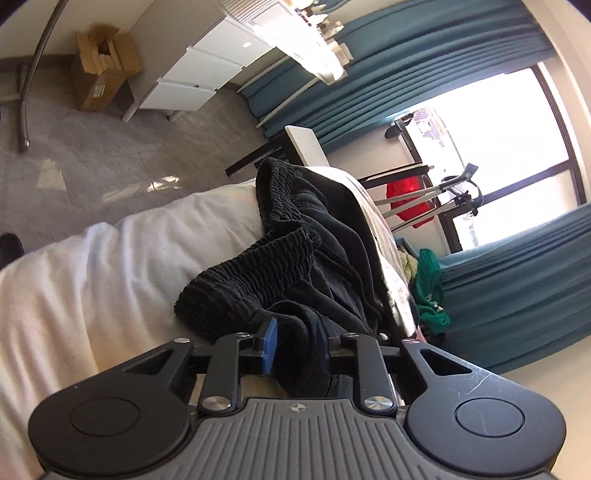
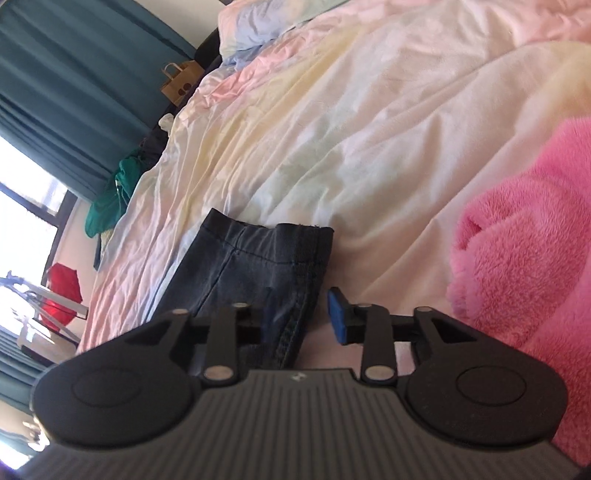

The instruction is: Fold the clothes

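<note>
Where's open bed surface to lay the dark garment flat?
Free: the pale sheet beyond the dark garment, between it and the pillows. Crowded: pink fleece blanket beside the right gripper. Left gripper has bunched fabric between its pads.

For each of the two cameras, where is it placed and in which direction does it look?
Left wrist: sits on the left gripper, looking along the bed edge toward the window; its blue-padded fingers pinch the black garment.
Right wrist: sits on the right gripper, low over the pastel bedsheet; its fingers straddle the dark denim garment, with the pink fleece beside.
Shared: teal curtains, green cloth and a red object by the window.
</note>
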The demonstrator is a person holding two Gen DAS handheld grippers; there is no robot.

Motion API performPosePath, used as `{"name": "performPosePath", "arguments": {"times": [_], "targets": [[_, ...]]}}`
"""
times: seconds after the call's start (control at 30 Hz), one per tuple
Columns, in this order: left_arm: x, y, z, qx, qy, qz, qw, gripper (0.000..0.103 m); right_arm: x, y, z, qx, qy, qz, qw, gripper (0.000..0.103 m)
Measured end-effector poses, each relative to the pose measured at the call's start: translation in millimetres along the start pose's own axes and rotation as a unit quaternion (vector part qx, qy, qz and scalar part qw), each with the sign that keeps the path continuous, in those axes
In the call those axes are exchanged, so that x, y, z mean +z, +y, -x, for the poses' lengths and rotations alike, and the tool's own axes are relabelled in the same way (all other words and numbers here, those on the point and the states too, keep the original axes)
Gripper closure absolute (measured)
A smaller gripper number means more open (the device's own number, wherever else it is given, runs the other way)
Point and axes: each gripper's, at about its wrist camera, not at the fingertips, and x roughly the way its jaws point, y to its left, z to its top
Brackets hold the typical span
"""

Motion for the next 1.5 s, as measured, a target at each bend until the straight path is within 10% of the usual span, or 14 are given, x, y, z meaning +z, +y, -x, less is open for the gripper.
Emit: {"name": "performPosePath", "arguments": {"times": [0.07, 0.23, 0.67, 0.93, 1.5], "targets": [[-3, -27, 9, 0.020, -0.009, -0.070, 0.9973, 0.036, -2, 21, 16, -0.001, -0.030, 0.057, 0.998, 0.023], [-28, -103, 16, 0.034, -0.017, -0.222, 0.9743, 0.019, -10, 80, 48, 0.041, -0.067, 0.143, 0.987, 0.023], [-117, -227, -47, 0.018, -0.011, -0.361, 0.9324, 0.007, -121, 252, 93, 0.235, 0.001, 0.307, 0.922, 0.024], [-156, -255, -96, 0.019, -0.007, -0.417, 0.9086, 0.000, -189, 261, 80, 0.307, 0.024, 0.353, 0.883, 0.024], [-181, -222, -162, 0.035, 0.010, -0.418, 0.9076, 0.000, -220, 248, 48, 0.270, 0.067, 0.341, 0.898, 0.024]]}}
